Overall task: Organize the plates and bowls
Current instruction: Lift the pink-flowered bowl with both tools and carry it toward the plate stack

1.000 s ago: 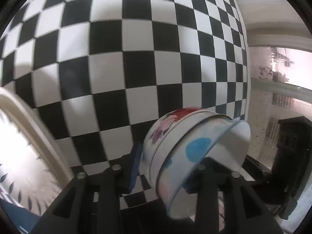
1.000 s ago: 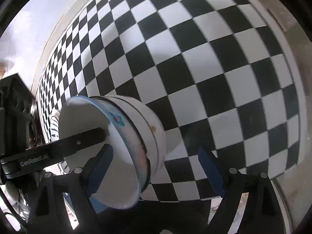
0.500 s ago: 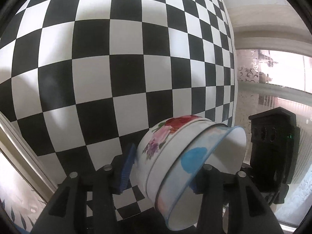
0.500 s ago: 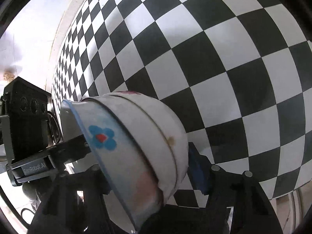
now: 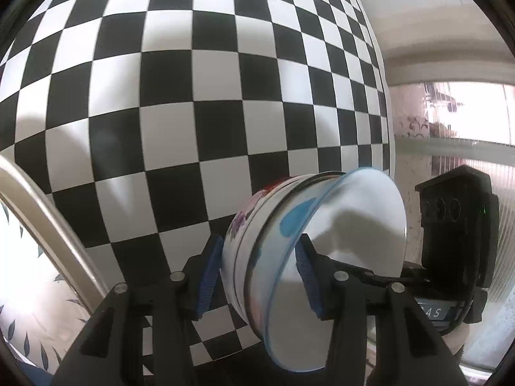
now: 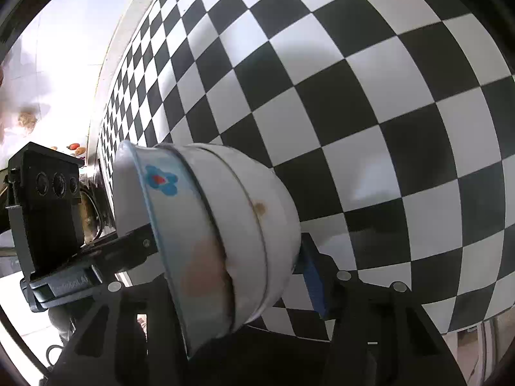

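Note:
Two nested bowls lie tipped on their side above the checkered cloth: a flowered outer bowl (image 5: 244,225) and a blue-rimmed inner bowl (image 5: 354,225). My left gripper (image 5: 257,276) is shut on the stack, one pad on the outer bowl's base and the other inside the inner bowl. In the right wrist view, the same outer bowl (image 6: 257,212) and blue-rimmed bowl (image 6: 167,199) sit between the jaws of my right gripper (image 6: 231,286), which are closing. Its right pad (image 6: 312,276) is at the outer bowl's base. Its left pad is hidden behind the rim.
A black-and-white checkered cloth (image 5: 161,96) covers the table. A leaf-patterned plate (image 5: 25,273) and a beige table edge (image 5: 48,209) lie at the lower left. A bright window (image 5: 466,112) is at the right. The left gripper's body (image 6: 45,206) stands beside the bowls.
My right gripper's jaws have narrowed from wide apart to close around the bowl stack and it has sunk slightly. The left gripper keeps its hold, and the stack has tilted a little.

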A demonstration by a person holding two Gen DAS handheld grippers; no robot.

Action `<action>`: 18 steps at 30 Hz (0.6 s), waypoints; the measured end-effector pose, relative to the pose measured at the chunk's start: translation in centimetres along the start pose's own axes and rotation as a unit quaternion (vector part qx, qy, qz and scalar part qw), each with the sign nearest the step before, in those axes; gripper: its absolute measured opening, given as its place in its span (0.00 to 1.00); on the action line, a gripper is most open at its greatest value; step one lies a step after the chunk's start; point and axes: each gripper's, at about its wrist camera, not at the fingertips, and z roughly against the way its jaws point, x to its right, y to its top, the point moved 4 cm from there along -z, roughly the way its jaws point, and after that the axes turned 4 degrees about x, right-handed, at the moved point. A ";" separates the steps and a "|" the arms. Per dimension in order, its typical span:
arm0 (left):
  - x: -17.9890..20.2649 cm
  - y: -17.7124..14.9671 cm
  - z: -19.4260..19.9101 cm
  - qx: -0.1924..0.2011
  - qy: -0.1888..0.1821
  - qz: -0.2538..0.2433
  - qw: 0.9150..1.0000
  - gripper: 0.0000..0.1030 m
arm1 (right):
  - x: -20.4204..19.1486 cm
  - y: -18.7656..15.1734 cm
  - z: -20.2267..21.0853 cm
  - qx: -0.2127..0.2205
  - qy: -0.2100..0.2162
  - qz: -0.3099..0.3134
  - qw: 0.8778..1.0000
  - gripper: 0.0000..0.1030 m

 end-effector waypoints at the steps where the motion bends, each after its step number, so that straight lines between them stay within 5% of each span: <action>1: 0.0 0.0 0.1 0.003 0.001 0.000 1.000 0.41 | -0.3 0.0 0.0 -0.001 0.000 0.004 1.000 0.51; 18: 0.2 -0.4 5.8 0.053 0.005 -0.002 0.999 0.41 | -5.4 0.2 2.3 0.009 0.006 0.049 0.999 0.51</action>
